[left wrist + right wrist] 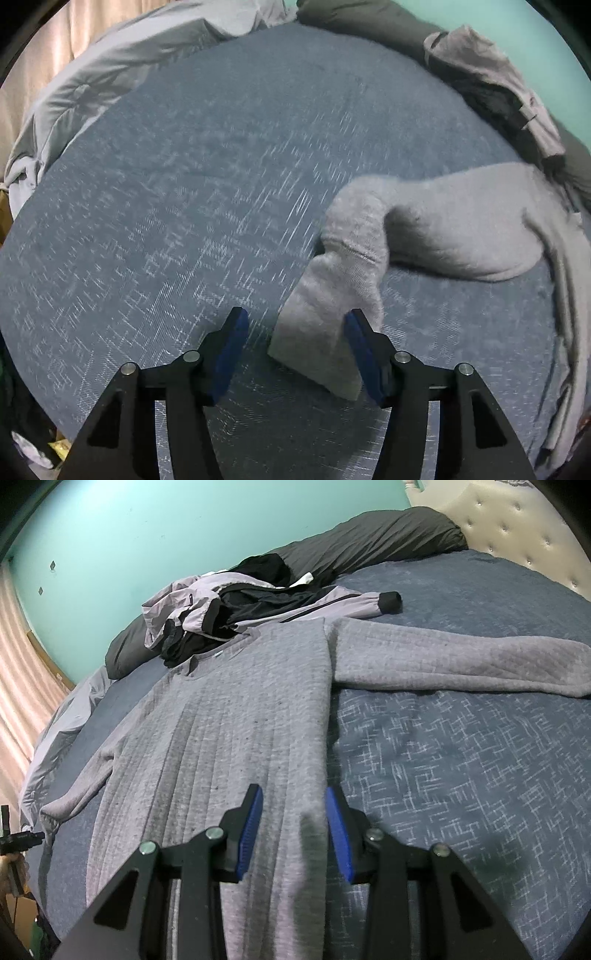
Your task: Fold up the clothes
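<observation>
A grey knit sweater (229, 716) lies spread flat on the blue patterned bedspread (461, 768), one sleeve (461, 657) stretched out to the right. My right gripper (293, 794) stands open just above the sweater's right side edge, with flat cloth under the gap between its blue pads. In the left wrist view the other sleeve (454, 225) bends toward me and its cuff (325, 332) hangs between the fingers of my left gripper (297, 317). That gripper is open: the cuff rests against the right pad (360, 343), and the left pad stands clear of it.
A lilac-and-black jacket (229, 609) is heaped behind the sweater against a dark grey pillow (369, 542). A pale grey duvet (110, 74) is bunched along the bed's far left edge. A tufted headboard (517, 524) and a teal wall (184, 535) lie beyond.
</observation>
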Demonstrator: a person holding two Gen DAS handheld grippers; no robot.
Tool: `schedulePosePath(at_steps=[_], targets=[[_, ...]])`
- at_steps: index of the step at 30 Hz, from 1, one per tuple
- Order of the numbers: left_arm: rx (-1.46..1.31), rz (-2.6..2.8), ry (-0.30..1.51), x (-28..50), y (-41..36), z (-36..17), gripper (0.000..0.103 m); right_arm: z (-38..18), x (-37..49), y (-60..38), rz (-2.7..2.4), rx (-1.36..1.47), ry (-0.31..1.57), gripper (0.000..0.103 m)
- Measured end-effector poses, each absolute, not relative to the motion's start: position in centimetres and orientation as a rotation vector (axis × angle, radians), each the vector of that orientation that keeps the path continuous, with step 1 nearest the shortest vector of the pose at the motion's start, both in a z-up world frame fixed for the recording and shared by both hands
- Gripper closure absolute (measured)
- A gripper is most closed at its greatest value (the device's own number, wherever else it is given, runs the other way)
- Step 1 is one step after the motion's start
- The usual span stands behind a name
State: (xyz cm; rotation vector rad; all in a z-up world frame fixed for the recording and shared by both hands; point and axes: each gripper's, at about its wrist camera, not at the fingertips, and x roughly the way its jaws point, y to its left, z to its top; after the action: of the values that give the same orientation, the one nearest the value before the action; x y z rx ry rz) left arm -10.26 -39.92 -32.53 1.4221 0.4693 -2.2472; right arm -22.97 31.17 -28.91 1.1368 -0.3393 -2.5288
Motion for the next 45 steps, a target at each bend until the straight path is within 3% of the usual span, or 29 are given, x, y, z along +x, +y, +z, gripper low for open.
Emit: schedulePosePath(at_steps=[5, 6, 8, 11, 15, 19, 25, 30, 31, 32, 34, 41, 45], targets=[[1.402, -2.25, 0.502, -10.2, -40.2, -33.6, 0.046, -28.9, -22.9, 31.1, -2.532, 1.134, -0.33, 0.067], [1.409, -2.255, 0.487, -10.3, -40.0, -33.7, 0.051, -29.0, -22.9, 31.0, -2.531, 1.135, -0.329, 0.067], [1.426, -2.271, 0.465, -10.5, -39.5, -33.7, 0.086, -29.1, -22.9, 30.9, -2.53, 1.137, -0.324, 0.067], [1.426, -2.286, 0.425, -10.6, -39.1, -32.9, 0.095, -29.1, -23.0, 30.8, -2.529, 1.139, -0.321, 0.067], [1.354, -2.253, 0.345, -10.2, -40.5, -30.6, 0.096, -29.1, -22.9, 30.9, -2.528, 1.136, -0.324, 0.067], [1.304, -2.187, 0.378, -9.6, -42.8, -28.8, 0.096, -29.0, -22.8, 31.0, -2.529, 1.13, -0.331, 0.067], [1.365, -2.095, 0.376, -9.8, -45.3, -29.2, 0.095, -29.1, -22.9, 30.9, -2.53, 1.133, -0.319, 0.067], [1.341, -2.044, 0.365, -10.4, -46.2, -30.3, 0.09, -29.1, -23.0, 30.9, -2.535, 1.137, -0.308, 0.067], [1.324, -2.048, 0.334, -10.5, -46.0, -30.1, 0.084, -29.1, -23.1, 30.9, -2.535, 1.137, -0.309, 0.067], [1.307, -2.052, 0.303, -10.6, -45.8, -29.9, 0.071, -29.1, -23.2, 30.9, -2.534, 1.138, -0.309, 0.067], [1.264, -2.089, 0.271, -10.3, -45.3, -29.1, 0.063, -29.1, -23.3, 30.8, -2.531, 1.136, -0.305, 0.067], [1.252, -2.256, 0.26, -9.3, -42.7, -27.8, 0.063, -29.1, -23.0, 30.3, -2.52, 1.129, -0.291, 0.067], [1.395, -2.315, 0.087, -10.3, -39.3, -29.7, 0.063, -29.0, -22.8, 30.5, -2.521, 1.127, -0.303, 0.067]])
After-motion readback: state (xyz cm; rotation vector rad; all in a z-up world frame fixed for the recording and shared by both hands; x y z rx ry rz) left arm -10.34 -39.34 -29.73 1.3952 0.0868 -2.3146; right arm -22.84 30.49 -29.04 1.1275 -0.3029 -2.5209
